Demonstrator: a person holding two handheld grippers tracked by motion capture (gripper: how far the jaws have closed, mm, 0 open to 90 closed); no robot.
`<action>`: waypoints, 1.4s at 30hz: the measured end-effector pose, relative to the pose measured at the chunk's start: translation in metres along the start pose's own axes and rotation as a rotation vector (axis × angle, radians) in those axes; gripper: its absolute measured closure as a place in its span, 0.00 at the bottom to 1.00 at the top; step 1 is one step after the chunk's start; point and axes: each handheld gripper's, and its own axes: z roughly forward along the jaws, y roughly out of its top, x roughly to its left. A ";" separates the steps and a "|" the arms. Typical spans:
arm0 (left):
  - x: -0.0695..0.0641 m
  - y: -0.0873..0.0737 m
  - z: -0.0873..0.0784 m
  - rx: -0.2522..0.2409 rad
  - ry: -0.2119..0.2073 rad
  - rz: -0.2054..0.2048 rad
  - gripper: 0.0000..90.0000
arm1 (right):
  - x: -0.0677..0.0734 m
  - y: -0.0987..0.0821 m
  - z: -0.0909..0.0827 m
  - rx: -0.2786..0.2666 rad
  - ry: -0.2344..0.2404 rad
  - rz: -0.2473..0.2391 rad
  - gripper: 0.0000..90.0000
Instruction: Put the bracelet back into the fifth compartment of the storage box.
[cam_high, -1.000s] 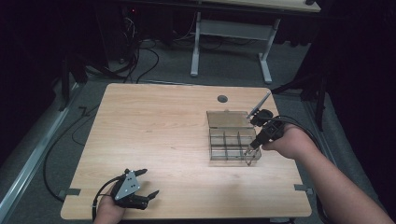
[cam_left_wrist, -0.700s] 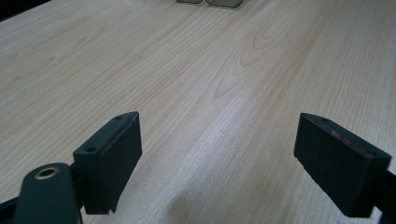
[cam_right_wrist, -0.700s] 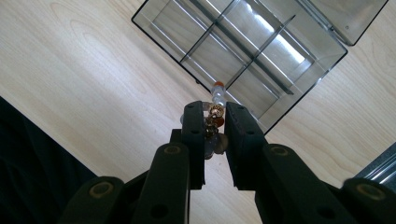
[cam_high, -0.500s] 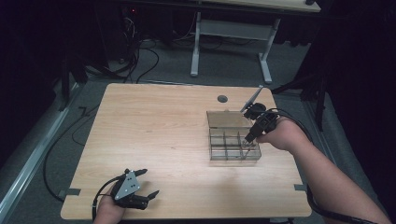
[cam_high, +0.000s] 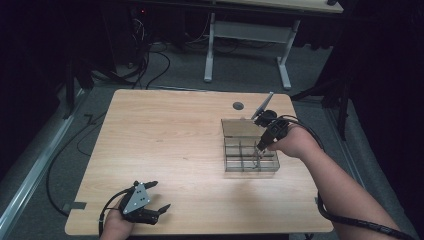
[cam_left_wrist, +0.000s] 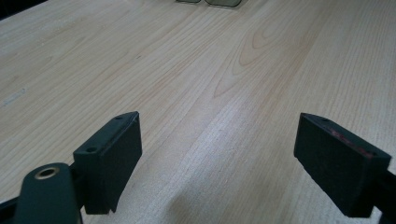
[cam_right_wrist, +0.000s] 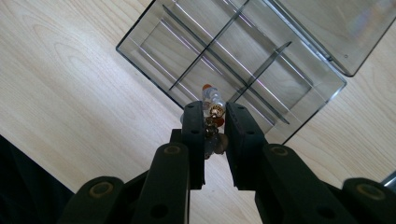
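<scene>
A clear plastic compartment box (cam_high: 250, 170) stands on the right half of the wooden table, its lid (cam_high: 239, 128) laid open behind it. My right gripper (cam_high: 259, 150) points down over the box's right compartments. It is shut on a short strand of clear, gold and orange beads (cam_right_wrist: 212, 99), which hangs between its jaws above the box (cam_right_wrist: 187, 51). The right gripper (cam_right_wrist: 215, 111) sits above the box's near corner in the right gripper view. My left gripper (cam_high: 159, 195) rests at the table's front left, open, nothing between its jaws (cam_left_wrist: 219, 158).
A round cable hole (cam_high: 238, 105) sits in the table behind the box. Bare wood spreads across the table's middle and left (cam_high: 165, 140). Beyond the table stand a white desk frame (cam_high: 247, 35) and loose floor cables (cam_high: 150, 65).
My right gripper has shifted left and slightly down with the beads, from the box's right edge to over its compartments. The left gripper has stayed put.
</scene>
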 end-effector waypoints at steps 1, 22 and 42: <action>0.000 0.000 0.000 -0.001 0.000 0.000 0.18 | -0.001 0.001 0.002 -0.002 0.001 -0.005 0.88; 0.000 0.000 0.000 -0.001 -0.001 0.000 0.18 | -0.005 0.009 0.028 -0.004 0.017 0.013 0.88; 0.000 0.000 0.000 0.005 0.000 -0.001 0.18 | -0.009 0.005 0.083 0.040 0.058 0.085 0.87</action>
